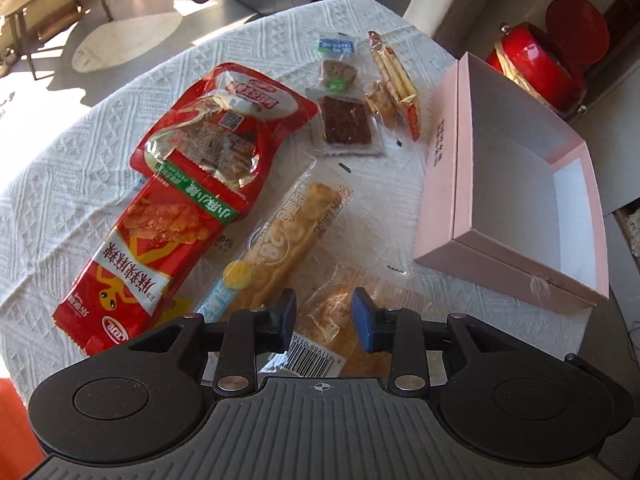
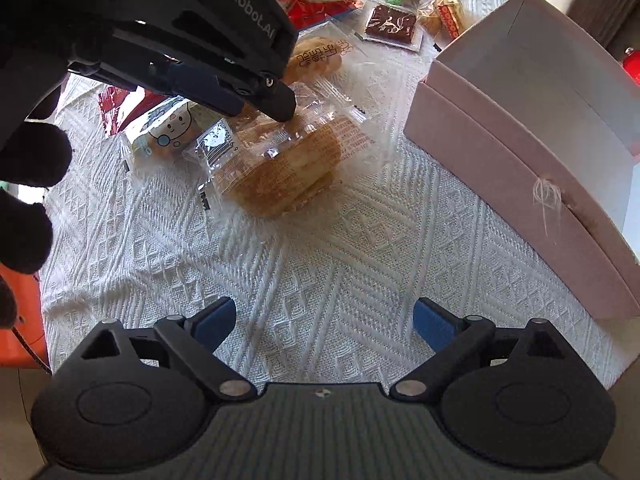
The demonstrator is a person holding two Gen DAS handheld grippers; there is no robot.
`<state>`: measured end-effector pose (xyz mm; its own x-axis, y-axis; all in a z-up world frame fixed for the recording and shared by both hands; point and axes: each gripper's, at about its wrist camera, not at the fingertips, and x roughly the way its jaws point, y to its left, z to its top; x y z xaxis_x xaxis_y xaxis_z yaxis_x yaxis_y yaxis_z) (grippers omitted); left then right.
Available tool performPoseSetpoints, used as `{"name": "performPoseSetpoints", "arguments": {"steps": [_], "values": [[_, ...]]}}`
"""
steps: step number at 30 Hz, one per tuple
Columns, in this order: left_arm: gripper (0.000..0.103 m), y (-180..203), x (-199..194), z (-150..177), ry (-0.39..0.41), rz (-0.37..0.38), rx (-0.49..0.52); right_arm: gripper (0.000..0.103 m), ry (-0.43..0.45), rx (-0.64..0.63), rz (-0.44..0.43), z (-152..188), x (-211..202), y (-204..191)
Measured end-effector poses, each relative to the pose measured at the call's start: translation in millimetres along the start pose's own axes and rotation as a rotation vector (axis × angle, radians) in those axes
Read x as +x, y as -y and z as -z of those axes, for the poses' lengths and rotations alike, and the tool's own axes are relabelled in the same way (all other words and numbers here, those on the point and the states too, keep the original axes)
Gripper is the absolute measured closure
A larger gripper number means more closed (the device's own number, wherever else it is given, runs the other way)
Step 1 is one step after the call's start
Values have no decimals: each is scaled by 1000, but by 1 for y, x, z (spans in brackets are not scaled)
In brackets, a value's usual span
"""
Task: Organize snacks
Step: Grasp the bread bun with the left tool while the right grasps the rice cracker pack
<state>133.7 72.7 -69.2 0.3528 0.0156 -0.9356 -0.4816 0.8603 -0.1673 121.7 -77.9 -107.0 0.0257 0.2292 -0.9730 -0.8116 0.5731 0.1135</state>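
My left gripper [image 1: 323, 320] hangs just over a clear-wrapped round bread [image 1: 340, 320], its jaws partly apart around the wrapper's top; in the right wrist view its fingertips [image 2: 282, 106] touch the same bread [image 2: 280, 176]. My right gripper [image 2: 324, 324] is open and empty above bare tablecloth. The pink box [image 1: 516, 184] stands open to the right and also shows in the right wrist view [image 2: 520, 168]. A long biscuit pack [image 1: 276, 244], two red packs [image 1: 168, 216], two small dark snack packs [image 1: 344, 120] and a stick-biscuit pack [image 1: 394, 80] lie on the table.
The table wears a white woven cloth [image 2: 320, 248]. A red round container [image 1: 540, 68] stands beyond the box, off the table. An orange seat [image 2: 20, 316] sits at the table's left edge. A gloved hand [image 2: 28, 184] holds the left gripper.
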Motion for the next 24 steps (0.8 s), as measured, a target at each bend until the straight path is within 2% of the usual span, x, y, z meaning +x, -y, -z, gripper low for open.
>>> {"name": "performPoseSetpoints", "arguments": {"steps": [2, 3, 4, 5, 8, 9, 11, 13, 15, 17, 19, 23, 24], "values": [[68, 0, -2, 1, -1, -46, 48, 8, 20, -5, -1, 0, -9, 15], [71, -3, -3, 3, -5, -64, 67, 11, 28, -16, 6, -1, -13, 19], [78, -7, -3, 4, -19, -80, 77, 14, 45, -35, 6, -4, -20, 26], [80, -12, -3, 7, -38, -95, 77, 20, 58, -46, -3, -7, -27, 31], [80, -29, -8, 17, -74, -111, 25, 32, 109, -33, -106, -38, -53, 46], [80, -35, -13, 22, -71, -97, -9, 34, 135, -29, -137, -51, -61, 49], [78, -41, -24, 27, -55, -44, -70, 34, 203, -31, -142, -83, -75, 54], [78, -42, -37, 30, -27, 25, -138, 34, 264, -18, -91, -124, -77, 61], [78, -39, -46, 28, -6, 63, -184, 38, 298, 12, -53, -167, -66, 74], [78, -31, -49, 22, 5, 79, -197, 41, 291, 41, -11, -206, -45, 89], [78, -23, -49, 19, 11, 96, -193, 48, 239, 45, 11, -239, -11, 96], [78, -13, -44, 18, 22, 112, -170, 55, 139, -28, 79, -265, 33, 86], [78, -15, -43, 20, 25, 112, -175, 65, 120, -36, 71, -264, 35, 81]]}}
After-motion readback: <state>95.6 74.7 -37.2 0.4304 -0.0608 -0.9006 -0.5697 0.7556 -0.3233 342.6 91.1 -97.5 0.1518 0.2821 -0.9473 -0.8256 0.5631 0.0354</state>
